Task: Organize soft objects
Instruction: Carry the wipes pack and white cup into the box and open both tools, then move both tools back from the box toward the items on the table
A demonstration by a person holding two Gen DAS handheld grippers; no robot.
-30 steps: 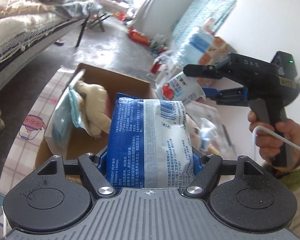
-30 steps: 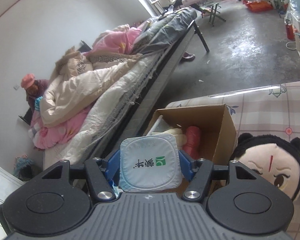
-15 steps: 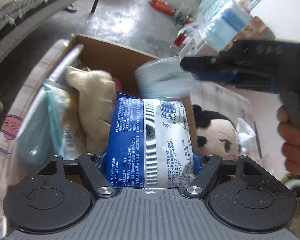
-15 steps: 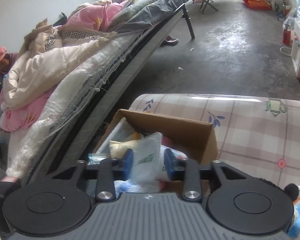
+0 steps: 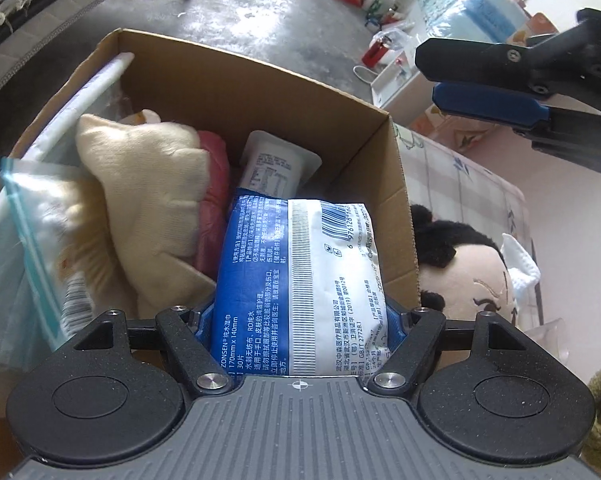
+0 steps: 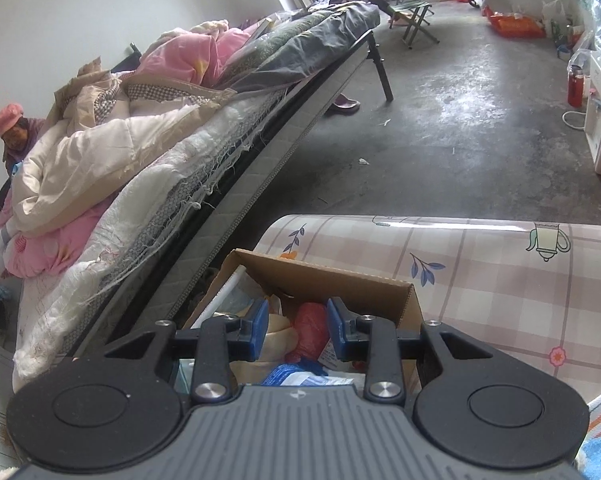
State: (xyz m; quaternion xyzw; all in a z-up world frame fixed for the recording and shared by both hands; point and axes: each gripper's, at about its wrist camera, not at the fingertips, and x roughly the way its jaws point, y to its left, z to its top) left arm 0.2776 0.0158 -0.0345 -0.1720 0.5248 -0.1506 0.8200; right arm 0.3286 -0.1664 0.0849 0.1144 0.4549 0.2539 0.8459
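My left gripper (image 5: 300,314) is shut on a blue and white wet-wipe pack (image 5: 300,280), held low over the open cardboard box (image 5: 260,92). Inside the box lie a cream plush (image 5: 148,184), a red soft item (image 5: 214,200), a clear zip bag (image 5: 32,248) and a white pouch (image 5: 278,164). My right gripper (image 5: 428,78) hovers above the box's far right corner. Seen from its own wrist, the right gripper (image 6: 296,328) is open, its blue pads narrowly apart with nothing between them. Below it show the box (image 6: 340,280) and the pack (image 6: 300,376).
A plush doll with black hair (image 5: 460,272) lies on the checked tablecloth (image 6: 500,280) against the box's right side, with a white mask (image 5: 520,276) beside it. A bed piled with quilts (image 6: 140,152) runs along the left. People sit in the background.
The right gripper has let go of the white pouch, which now lies in the box, and its jaws have narrowed. The left gripper has come down over the box with the pack.
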